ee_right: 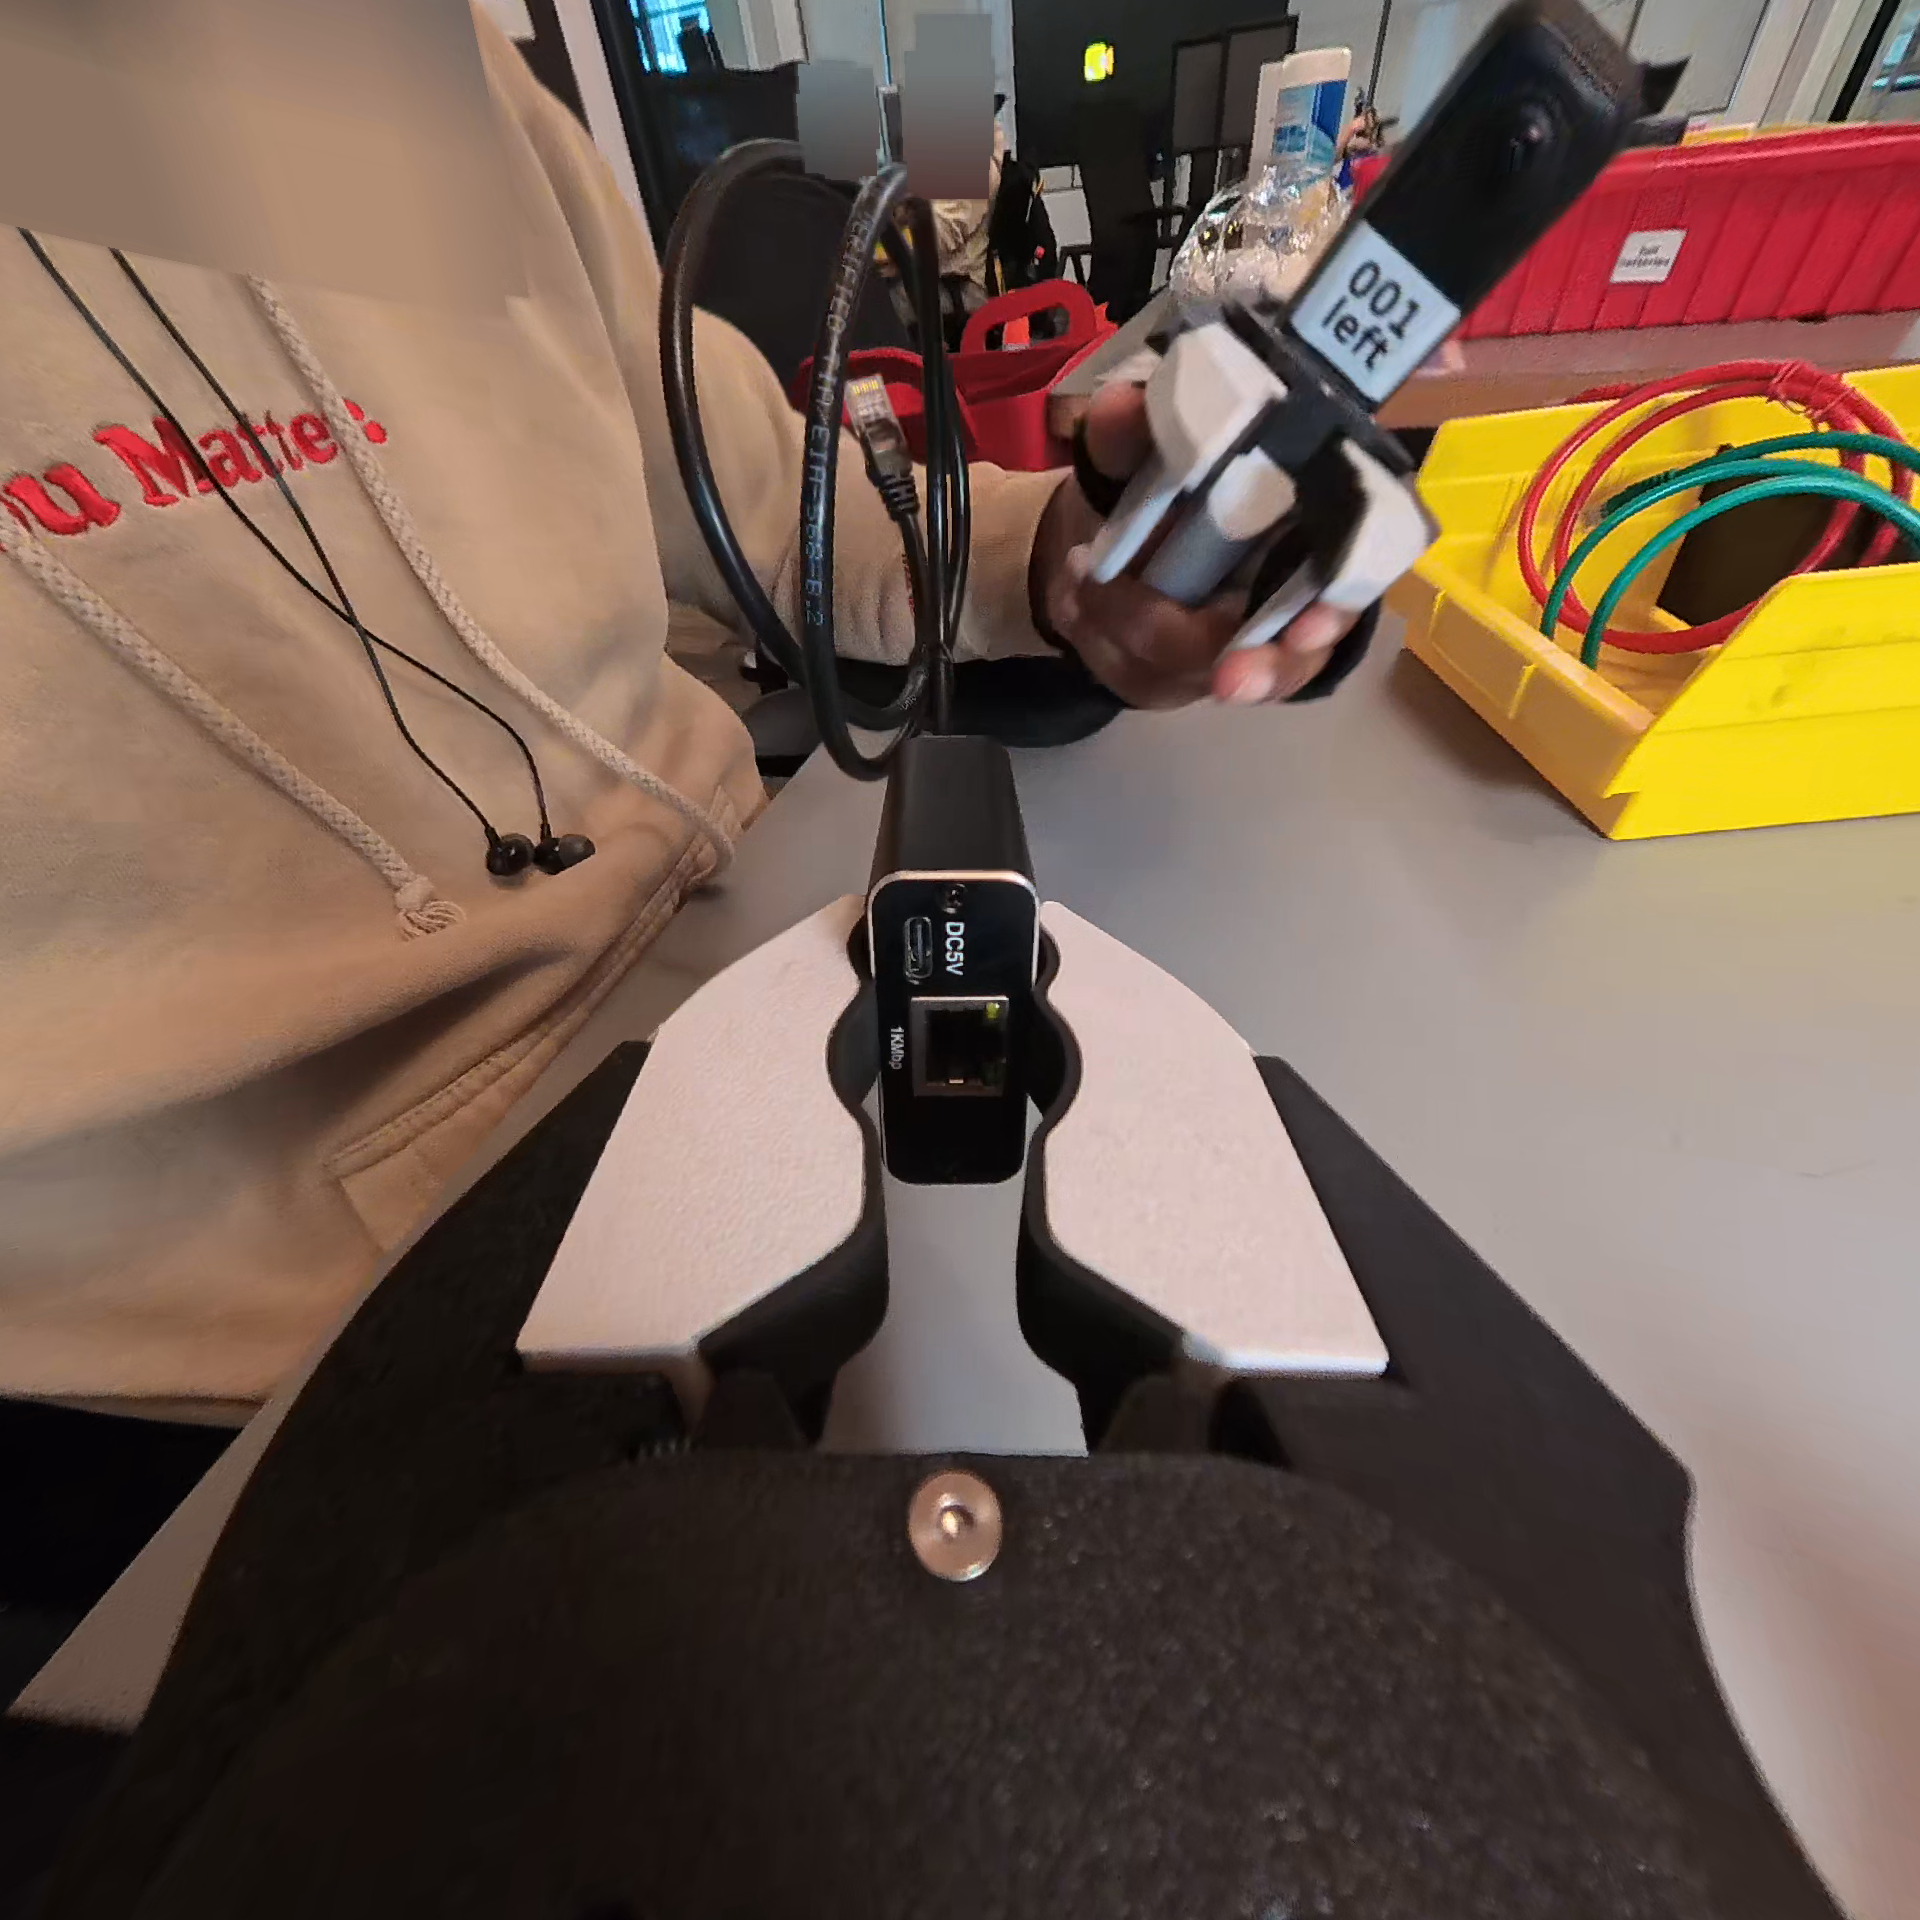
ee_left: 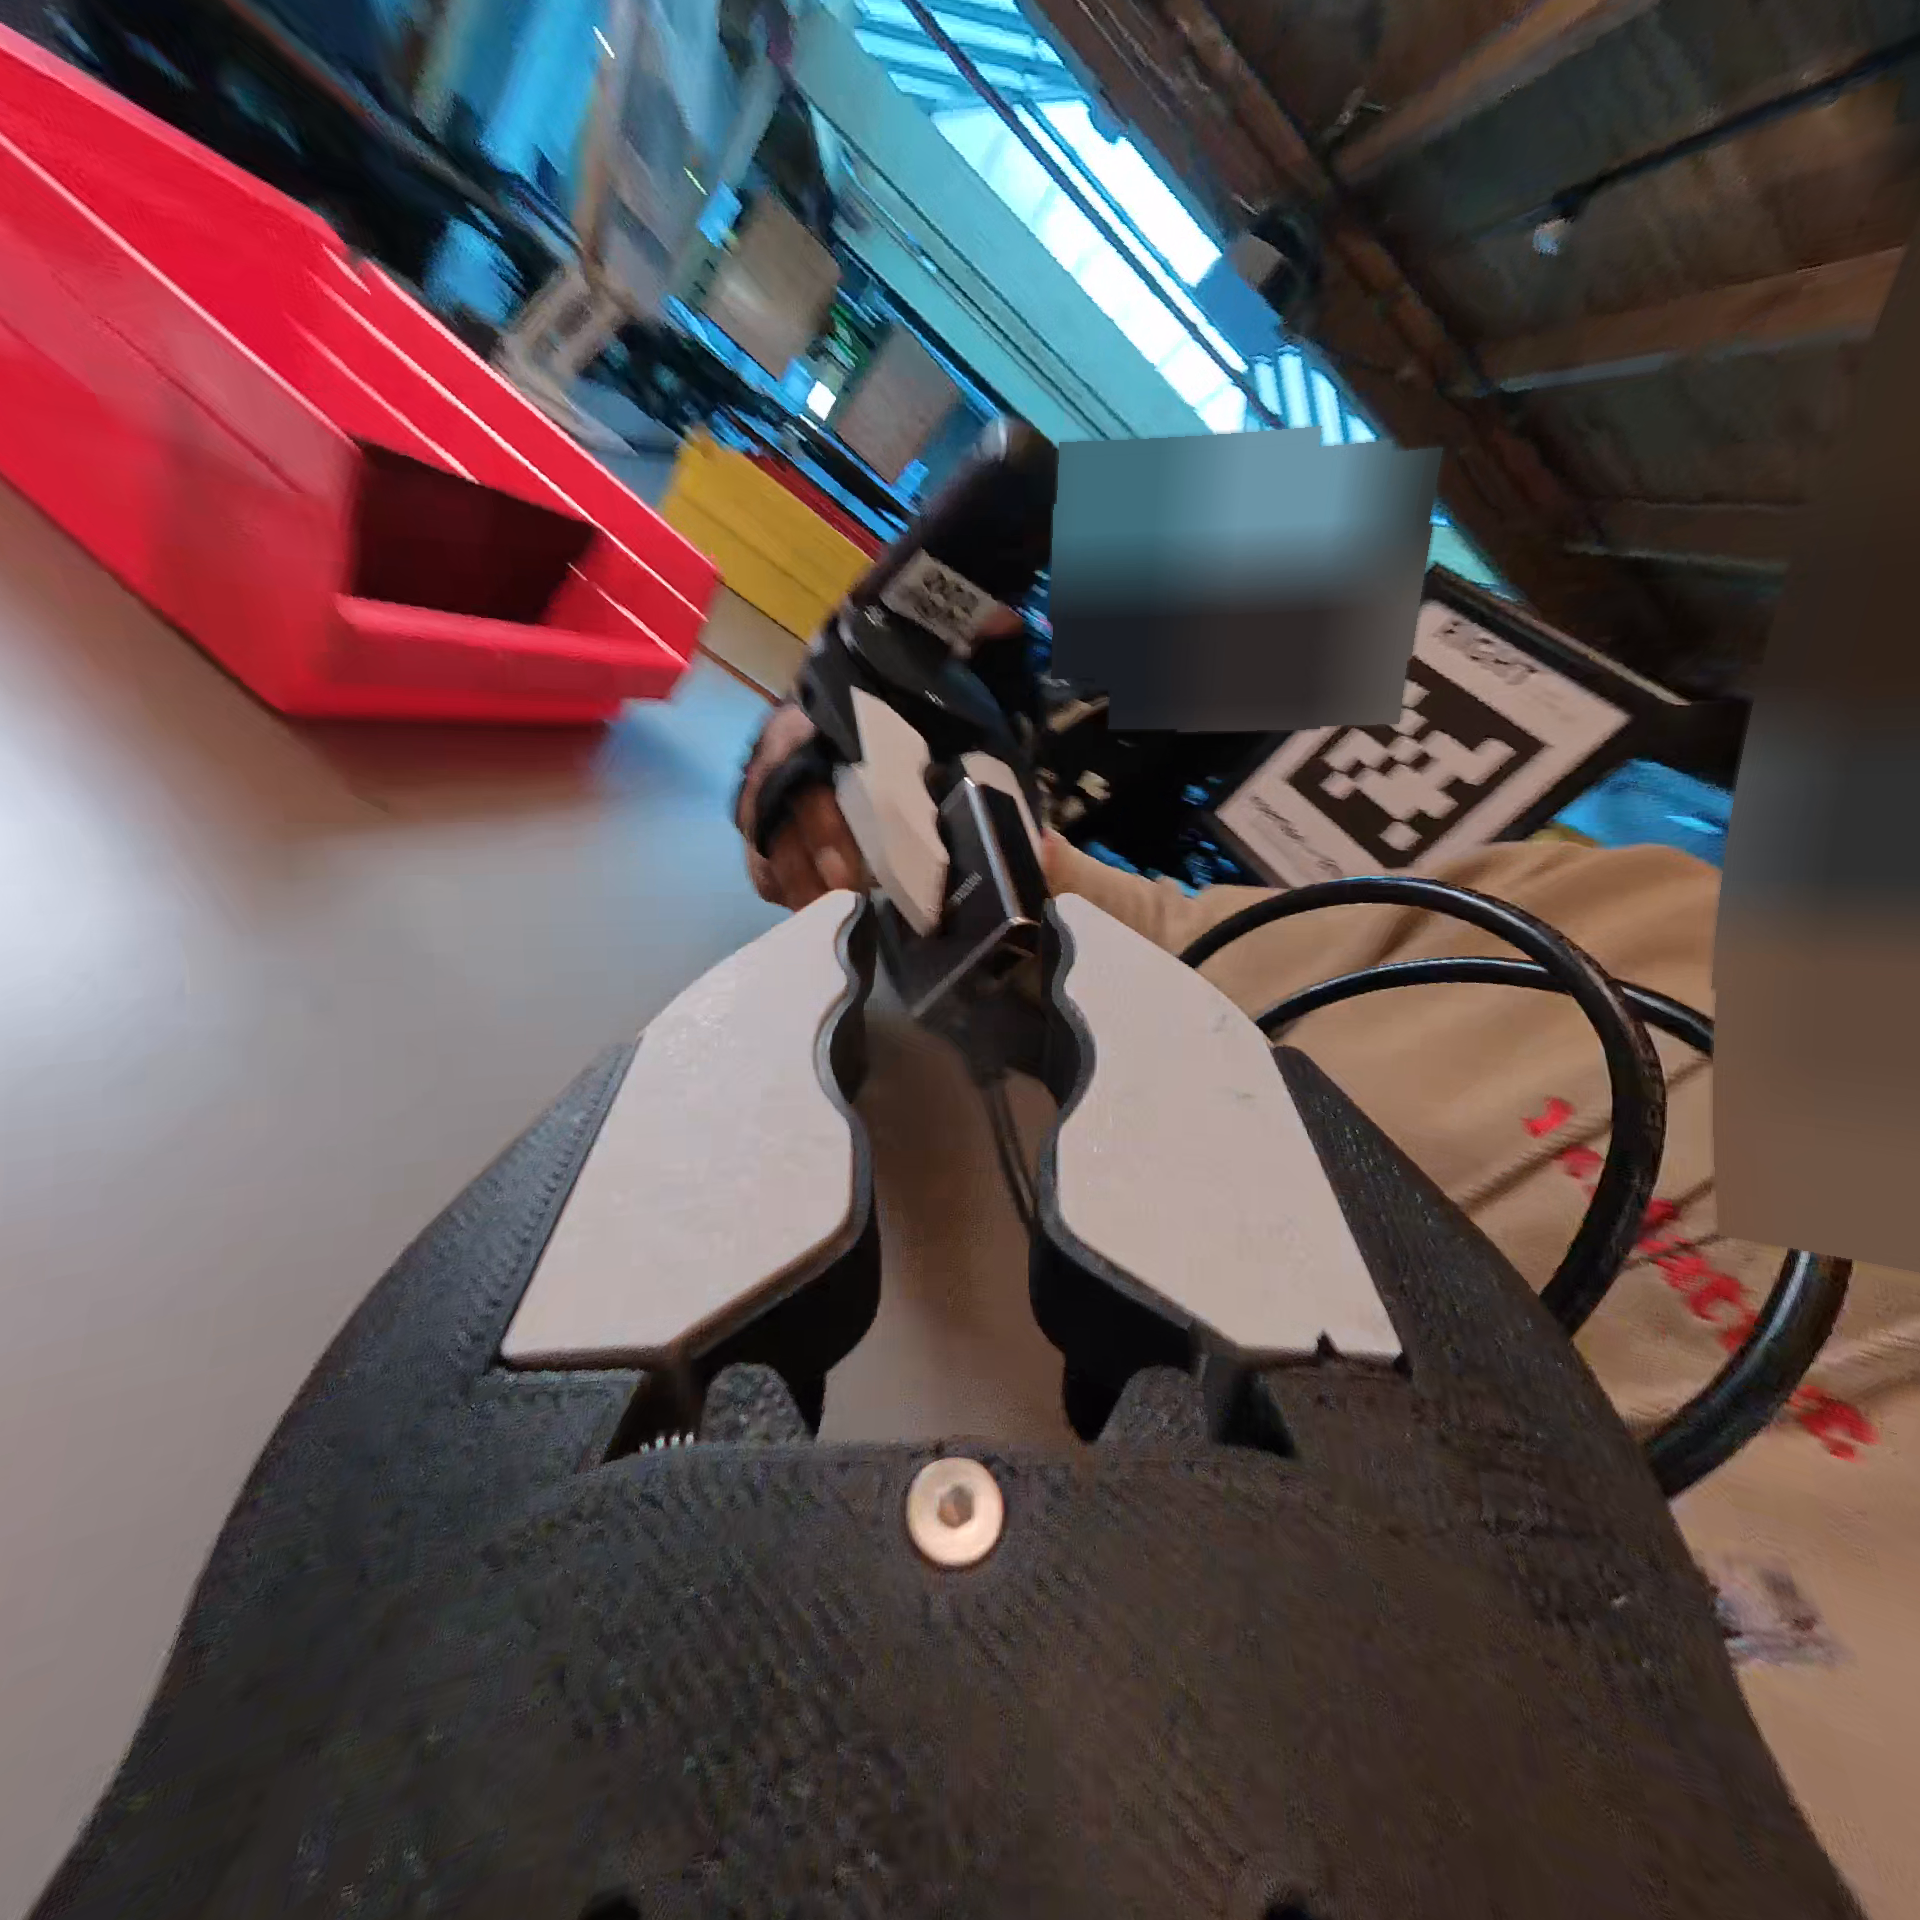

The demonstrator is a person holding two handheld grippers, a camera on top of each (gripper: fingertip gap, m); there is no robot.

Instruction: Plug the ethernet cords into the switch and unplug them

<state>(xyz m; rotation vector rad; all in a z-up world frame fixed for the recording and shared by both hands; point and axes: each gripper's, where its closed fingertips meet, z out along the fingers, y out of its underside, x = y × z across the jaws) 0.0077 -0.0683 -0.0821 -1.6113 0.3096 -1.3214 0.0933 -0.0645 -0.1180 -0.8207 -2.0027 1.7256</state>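
My right gripper (ee_right: 951,935) is shut on a small black switch (ee_right: 954,1039), held above the grey table with one empty port facing the camera. A black ethernet cord (ee_right: 821,520) runs from the switch's far end and loops upward. Its free plug (ee_right: 878,416) hangs in the air. My left gripper (ee_left: 954,920) is open and empty, its tips just short of the switch (ee_left: 992,883). In the right wrist view the left gripper (ee_right: 1174,582) hovers to the upper right of the switch. The cord's loops (ee_left: 1621,1039) lie to the right of my left gripper.
A yellow bin (ee_right: 1714,707) with coiled red and green cords (ee_right: 1621,540) sits at the table's right. Red bins (ee_left: 260,468) stand along the far side. A person in a beige hoodie (ee_right: 260,831) is close behind the switch. A black-and-white marker board (ee_left: 1434,758) stands beyond. Some 10 cm of space lies between my two pairs of fingers.
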